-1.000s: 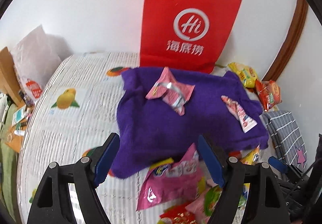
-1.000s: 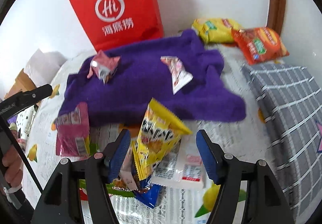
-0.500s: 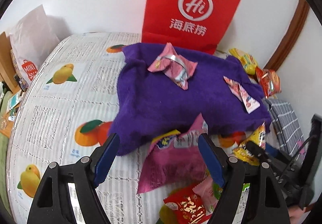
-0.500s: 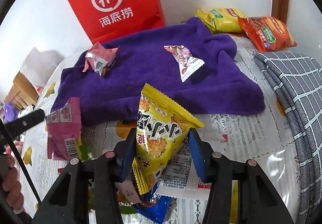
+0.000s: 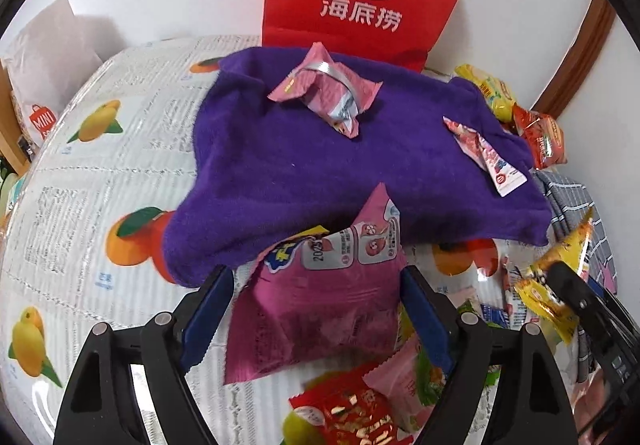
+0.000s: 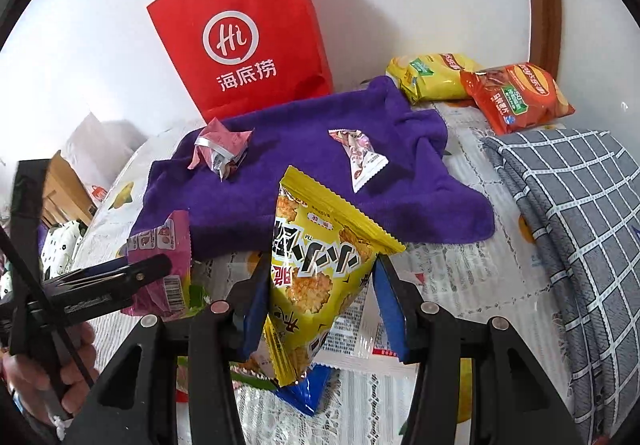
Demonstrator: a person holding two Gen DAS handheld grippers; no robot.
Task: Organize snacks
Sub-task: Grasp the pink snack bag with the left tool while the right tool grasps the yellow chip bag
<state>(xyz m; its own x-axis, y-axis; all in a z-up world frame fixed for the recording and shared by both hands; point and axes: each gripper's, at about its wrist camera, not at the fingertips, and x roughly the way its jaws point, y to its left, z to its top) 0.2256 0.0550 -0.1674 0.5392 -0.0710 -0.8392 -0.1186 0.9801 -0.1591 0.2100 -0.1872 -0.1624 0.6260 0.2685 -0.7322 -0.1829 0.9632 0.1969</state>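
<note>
The right gripper (image 6: 318, 301) is clamping a yellow snack packet (image 6: 316, 265), lifted over a blue wrapper (image 6: 306, 391) it is partly hiding. The left gripper (image 5: 316, 309), its jaws just widening, is straddling a pink snack bag (image 5: 320, 301) lying on the table without pressing it. Beyond, a purple towel (image 5: 288, 173) is carrying two small packets, and a red paper bag (image 6: 244, 33) is standing against the wall.

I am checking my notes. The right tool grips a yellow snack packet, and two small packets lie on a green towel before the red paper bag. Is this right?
Not quite: the towel is purple, not green, as the right wrist view shows. The rest holds: right tool, yellow snack packet, two small packets, red paper bag.
</note>
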